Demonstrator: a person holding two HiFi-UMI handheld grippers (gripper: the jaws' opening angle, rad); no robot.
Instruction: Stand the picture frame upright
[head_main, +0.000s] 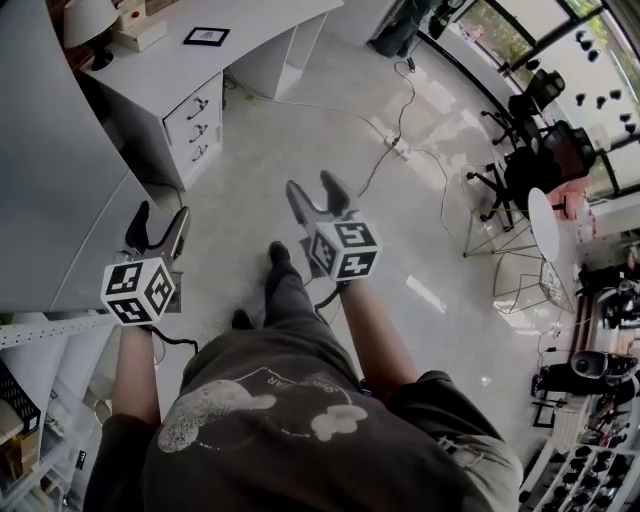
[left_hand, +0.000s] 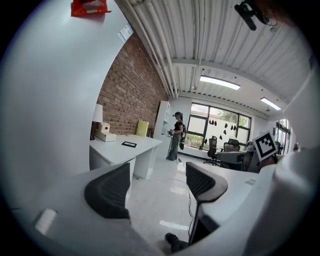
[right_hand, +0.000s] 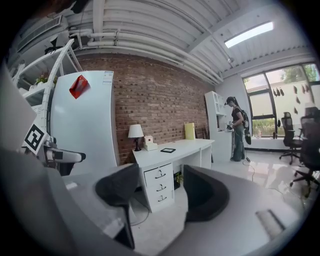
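Jaws on the left gripper (head_main: 160, 222) and the right gripper (head_main: 313, 190) both stand wide apart with nothing between them, just floor and room showing through the gap. Left one is held out low in front of the person, close to a big white curved panel (head_main: 50, 180) on that side. Right one is out a bit further ahead over the pale glossy floor (head_main: 300, 130), well apart from the left. Person's dark shoe (head_main: 280, 255) shows just beside the right gripper in the head view.

Further out there's a white bench (head_main: 262, 22) with three drawers (head_main: 195, 120) at the near end. The picture frame (head_main: 206, 36) is lying flat on top of that bench, roughly midway along, black border, well away from both grippers. Past it at the wall end sit a table lamp (right_hand: 135, 132) with a white shade and a small cream box (right_hand: 149, 145) just beside it, and something yellow (right_hand: 189, 131) stands at the brick wall (right_hand: 155, 95). A cable (head_main: 400, 110) snakes over the floor beyond the bench. Way at the back another person (right_hand: 238, 128) stands near the big windows (right_hand: 262, 112), with some black office chairs (head_main: 530, 150) off to the right.
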